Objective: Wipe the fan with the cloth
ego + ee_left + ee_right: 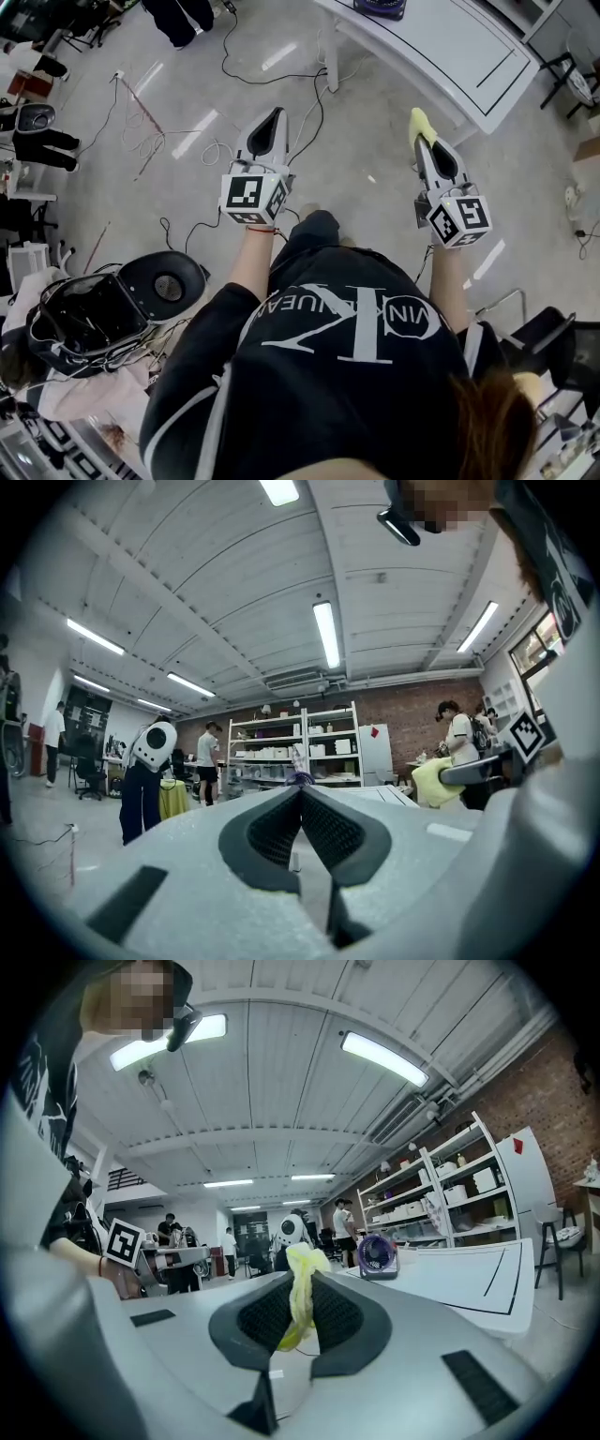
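Note:
A small purple fan (377, 1254) stands on the white table (469, 1279), ahead and to the right of my right gripper; its top edge shows at the head view's upper border (380, 7). My right gripper (298, 1258) is shut on a yellow cloth (300, 1293), which pokes out past the jaw tips (421, 123). It is held level over the floor, short of the table. My left gripper (301, 789) is shut with nothing in it, also level, to the left (275, 114). The cloth shows in the left gripper view too (433, 780).
The white table (441, 47) runs across the upper right. Cables (169, 131) lie on the floor ahead. A black round base and gear (164, 281) sit at my left. People stand by shelves (300, 747) in the background. A chair (572, 66) stands at far right.

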`<state>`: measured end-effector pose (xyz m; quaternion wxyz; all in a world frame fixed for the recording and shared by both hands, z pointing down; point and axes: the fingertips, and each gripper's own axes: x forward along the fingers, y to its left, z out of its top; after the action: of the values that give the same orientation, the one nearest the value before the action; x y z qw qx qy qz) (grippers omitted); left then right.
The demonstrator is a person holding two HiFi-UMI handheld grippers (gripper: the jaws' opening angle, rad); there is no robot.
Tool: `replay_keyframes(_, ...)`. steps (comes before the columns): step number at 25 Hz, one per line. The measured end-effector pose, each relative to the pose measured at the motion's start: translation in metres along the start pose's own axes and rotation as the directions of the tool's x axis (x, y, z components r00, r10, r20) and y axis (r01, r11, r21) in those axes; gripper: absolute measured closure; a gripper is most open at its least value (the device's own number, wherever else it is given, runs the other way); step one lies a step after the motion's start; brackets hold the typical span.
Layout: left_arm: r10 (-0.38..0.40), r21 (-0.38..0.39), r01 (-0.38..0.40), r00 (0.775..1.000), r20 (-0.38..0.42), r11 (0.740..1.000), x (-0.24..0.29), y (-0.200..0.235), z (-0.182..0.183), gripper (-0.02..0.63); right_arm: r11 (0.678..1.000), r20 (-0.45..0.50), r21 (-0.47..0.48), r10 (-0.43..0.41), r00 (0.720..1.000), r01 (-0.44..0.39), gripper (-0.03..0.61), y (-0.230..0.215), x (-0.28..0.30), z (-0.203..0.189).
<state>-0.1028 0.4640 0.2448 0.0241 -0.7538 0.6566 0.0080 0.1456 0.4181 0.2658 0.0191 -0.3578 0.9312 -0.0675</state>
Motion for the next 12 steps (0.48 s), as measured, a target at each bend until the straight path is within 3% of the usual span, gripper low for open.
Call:
replay_keyframes(7,0.019,-0.019,-0.02,0.999,-0.04,1.0,-0.009,0.01,-0.023,0.604,1.0,0.0,0.022,-0.019,1.0,0.019,0.538,-0.001,-0.004,-0.016)
replay_keyframes(12,-0.039,-0.048,0.035,0.997,-0.074,0.998,0.051,0.023,-0.038,0.604,0.997,-0.047,0.043,-0.063,0.997,0.065,0.538,-0.029,0.025,-0.026)
